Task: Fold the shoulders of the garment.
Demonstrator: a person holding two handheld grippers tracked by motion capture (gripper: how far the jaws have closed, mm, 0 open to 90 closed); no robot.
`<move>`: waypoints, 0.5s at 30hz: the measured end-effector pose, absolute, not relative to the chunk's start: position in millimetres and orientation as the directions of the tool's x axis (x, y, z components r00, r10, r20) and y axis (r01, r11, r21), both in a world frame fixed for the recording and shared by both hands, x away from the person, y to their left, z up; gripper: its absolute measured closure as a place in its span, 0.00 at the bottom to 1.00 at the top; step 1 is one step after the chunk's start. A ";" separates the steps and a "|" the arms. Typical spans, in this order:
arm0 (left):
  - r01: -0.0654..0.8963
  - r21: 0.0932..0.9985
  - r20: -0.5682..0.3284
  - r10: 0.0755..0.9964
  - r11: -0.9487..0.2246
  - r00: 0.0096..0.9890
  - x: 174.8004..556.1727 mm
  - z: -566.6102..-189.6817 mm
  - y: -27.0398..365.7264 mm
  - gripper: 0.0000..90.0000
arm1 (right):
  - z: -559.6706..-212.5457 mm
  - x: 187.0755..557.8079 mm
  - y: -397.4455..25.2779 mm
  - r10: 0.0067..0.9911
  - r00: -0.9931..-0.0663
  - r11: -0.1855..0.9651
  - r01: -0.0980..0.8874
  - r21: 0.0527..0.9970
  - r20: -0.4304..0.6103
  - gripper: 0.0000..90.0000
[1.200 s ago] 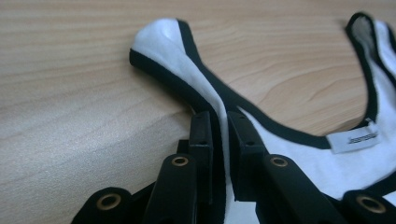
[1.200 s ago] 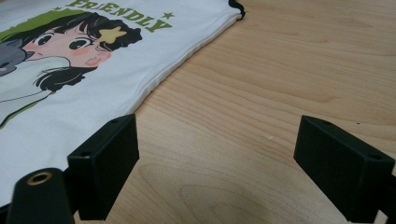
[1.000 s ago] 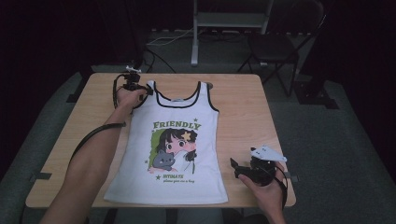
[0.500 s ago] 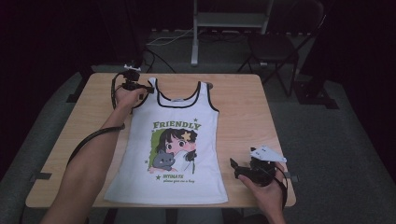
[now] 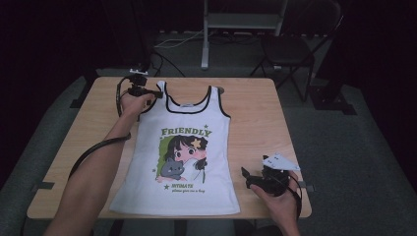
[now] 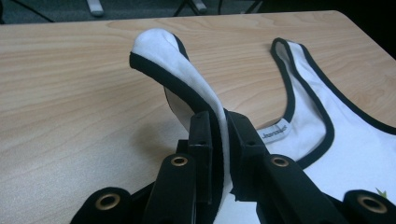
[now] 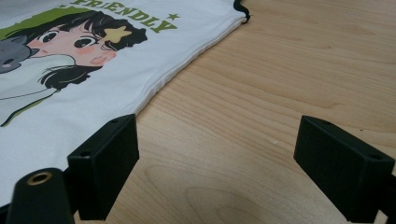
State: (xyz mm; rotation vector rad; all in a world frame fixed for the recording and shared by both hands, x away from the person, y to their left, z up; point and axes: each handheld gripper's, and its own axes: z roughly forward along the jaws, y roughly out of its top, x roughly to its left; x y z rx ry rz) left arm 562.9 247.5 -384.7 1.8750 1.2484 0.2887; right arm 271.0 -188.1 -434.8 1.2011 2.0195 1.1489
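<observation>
A white tank top [image 5: 182, 162] with black trim, a cartoon print and the word FRIENDLY lies flat along the table's middle. My left gripper [image 5: 150, 93] is at its far left corner, shut on the left shoulder strap [image 6: 187, 79], which arches up off the wood between the jaws. The other strap [image 6: 303, 88] lies flat. My right gripper [image 5: 251, 178] rests on bare wood near the front right, just right of the shirt's side hem [image 7: 177, 70]. Its jaws stand wide open with nothing between them [image 7: 215, 172].
The wooden table [image 5: 255, 123] has bare strips on both sides of the shirt. A chair [image 5: 295, 49] and a metal stand [image 5: 246, 24] are on the dark floor beyond the far edge. Cables trail from both grippers.
The left gripper has shifted slightly at the shoulder strap, drawing the strap up a little. The right gripper has stayed where it was.
</observation>
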 end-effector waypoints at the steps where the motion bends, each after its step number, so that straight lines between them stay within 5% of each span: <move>1: 0.648 0.747 -0.245 0.843 -0.151 0.479 562.2 -383.7 247.4 0.89 | -434.9 270.8 -187.9 0.882 -0.472 0.247 0.442 0.863 -0.011 0.15; 15: 0.597 0.776 -0.193 0.824 -0.203 0.533 537.8 -379.0 240.7 0.89 | -435.1 270.8 -186.3 0.878 -0.478 0.258 0.436 0.862 -0.020 0.15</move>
